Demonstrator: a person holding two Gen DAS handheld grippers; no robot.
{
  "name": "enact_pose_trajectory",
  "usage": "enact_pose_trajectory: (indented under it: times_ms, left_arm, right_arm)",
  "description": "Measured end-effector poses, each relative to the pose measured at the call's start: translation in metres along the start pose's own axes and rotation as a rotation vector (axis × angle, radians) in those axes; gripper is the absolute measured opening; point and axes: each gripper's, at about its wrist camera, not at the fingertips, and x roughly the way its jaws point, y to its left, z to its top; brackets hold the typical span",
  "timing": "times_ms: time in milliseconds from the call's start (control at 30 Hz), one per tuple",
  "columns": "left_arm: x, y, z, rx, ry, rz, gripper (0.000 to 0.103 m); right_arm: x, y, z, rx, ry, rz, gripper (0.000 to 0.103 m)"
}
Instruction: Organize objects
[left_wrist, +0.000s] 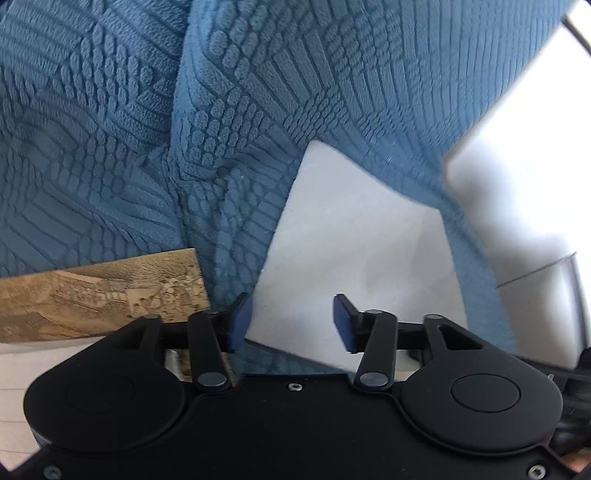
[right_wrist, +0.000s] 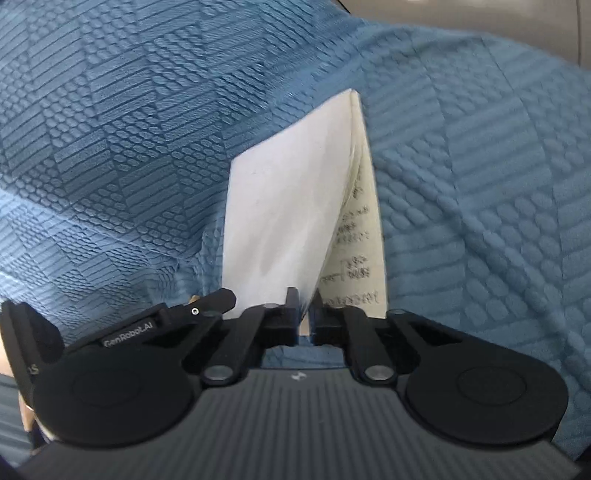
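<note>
Our right claw (right_wrist: 306, 321) is pressed together on the near edge of a booklet (right_wrist: 280, 214), pinching its white cover between the two black fingers (right_wrist: 286, 321). The booklet stands up from the pinch and fans open away from us: the white cover leans left, and on the right an inner page (right_wrist: 364, 251) shows with handwritten lines too blurred to read. Its far corner points up toward the middle of the view. All around it lies a blue blanket (right_wrist: 129, 129) with a raised weave of squares and ribs, rumpled into folds on both sides. At the near left of this view part of our other claw's black body pokes in, marked with small white lettering.

Our left claw (left_wrist: 291, 321) is spread, its blue pads (left_wrist: 239, 321) apart, with nothing between them. The left pad sits just at the edge of a blanket fold; the right pad hangs over a white sheet (left_wrist: 362, 251), which we take to be the same booklet's cover, though we cannot tell for sure. The blanket wraps around that white surface on the far side and on both flanks. To the near left, a tan book (left_wrist: 99, 295) with a faded drawn scene on its cover lies partly under the blanket. At the far right, a bright white surface (left_wrist: 517, 166) shows, washed out by light.
</note>
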Motion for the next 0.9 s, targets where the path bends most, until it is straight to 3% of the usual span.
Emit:
enact_pose_trajectory:
  times_ms: [200, 333, 500, 567, 667, 767, 900]
  left_arm:
    - [-0.014, 0.023, 0.007, -0.201, -0.025, -0.150, 0.065]
    - [-0.017, 0.036, 0.010, -0.301, -0.028, -0.212, 0.065]
    - [-0.018, 0.040, 0.007, -0.342, -0.023, -0.258, 0.065]
    - [-0.018, 0.040, 0.006, -0.350, -0.026, -0.262, 0.062]
    - [-0.008, 0.041, 0.005, -0.376, -0.005, -0.239, 0.032]
    - [0.002, 0.044, 0.002, -0.405, 0.045, -0.249, 0.025]
    - [0.012, 0.041, -0.001, -0.425, 0.082, -0.273, 0.024]
  right_arm:
    - [-0.016, 0.009, 0.007, -0.014, -0.049, 0.123, 0.003]
    - [-0.027, 0.010, 0.012, 0.000, -0.098, 0.193, 0.003]
    - [-0.034, 0.006, 0.018, 0.025, -0.148, 0.223, 0.003]
    - [-0.033, 0.001, 0.018, 0.054, -0.139, 0.226, 0.003]
    - [-0.029, -0.003, 0.018, 0.070, -0.127, 0.212, 0.003]
    - [-0.030, -0.005, 0.017, 0.075, -0.134, 0.200, 0.003]
    - [-0.031, -0.011, 0.019, 0.094, -0.150, 0.194, 0.003]
